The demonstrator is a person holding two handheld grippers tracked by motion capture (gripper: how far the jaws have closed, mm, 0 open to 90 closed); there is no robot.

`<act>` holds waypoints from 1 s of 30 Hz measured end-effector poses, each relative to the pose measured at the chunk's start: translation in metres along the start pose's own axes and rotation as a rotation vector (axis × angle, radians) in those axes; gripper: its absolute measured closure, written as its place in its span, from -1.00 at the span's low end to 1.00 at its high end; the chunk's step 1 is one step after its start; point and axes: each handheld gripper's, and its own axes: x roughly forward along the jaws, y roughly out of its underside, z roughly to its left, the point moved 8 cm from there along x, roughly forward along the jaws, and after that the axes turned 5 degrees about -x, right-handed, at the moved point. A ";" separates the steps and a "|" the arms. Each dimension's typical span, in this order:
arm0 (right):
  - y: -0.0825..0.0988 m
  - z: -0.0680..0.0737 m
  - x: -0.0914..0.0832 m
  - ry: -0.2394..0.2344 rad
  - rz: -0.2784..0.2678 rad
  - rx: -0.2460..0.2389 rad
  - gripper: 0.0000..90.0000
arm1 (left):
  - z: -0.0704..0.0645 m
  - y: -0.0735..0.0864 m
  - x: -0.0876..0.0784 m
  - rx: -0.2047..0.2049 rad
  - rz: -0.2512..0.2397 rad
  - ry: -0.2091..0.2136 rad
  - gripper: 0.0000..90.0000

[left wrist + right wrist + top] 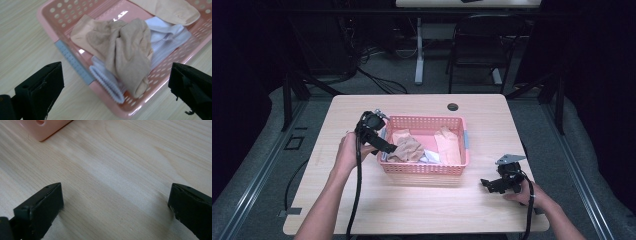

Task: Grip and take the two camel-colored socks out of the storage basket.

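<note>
We see a pale wooden table [412, 200] with rounded corners and a dark round hole [453, 107] near its far edge. On it, a little left of the middle, stands a pink basket [422, 168] with perforated walls; in the left gripper view one grey-taped side [75, 63] of it faces us, and its base sits flat on the wood. Near the table's right front corner the right gripper [494, 185] rests on the surface, well apart from the basket, its jaws spread wide over bare wood.
</note>
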 end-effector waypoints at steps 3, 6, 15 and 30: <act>0.000 0.000 0.000 0.000 0.000 0.000 -1.00 | -0.007 -0.006 0.011 0.009 0.020 0.009 -1.00; 0.000 0.000 0.000 -0.001 0.000 0.000 -1.00 | -0.012 -0.009 0.019 0.015 0.027 0.019 -0.98; 0.000 0.000 0.000 -0.001 0.001 -0.001 -1.00 | -0.027 -0.014 0.044 0.044 0.076 0.046 -0.55; 0.001 0.000 -0.001 0.001 -0.002 -0.001 -1.00 | -0.034 -0.001 0.072 0.086 0.165 0.043 0.10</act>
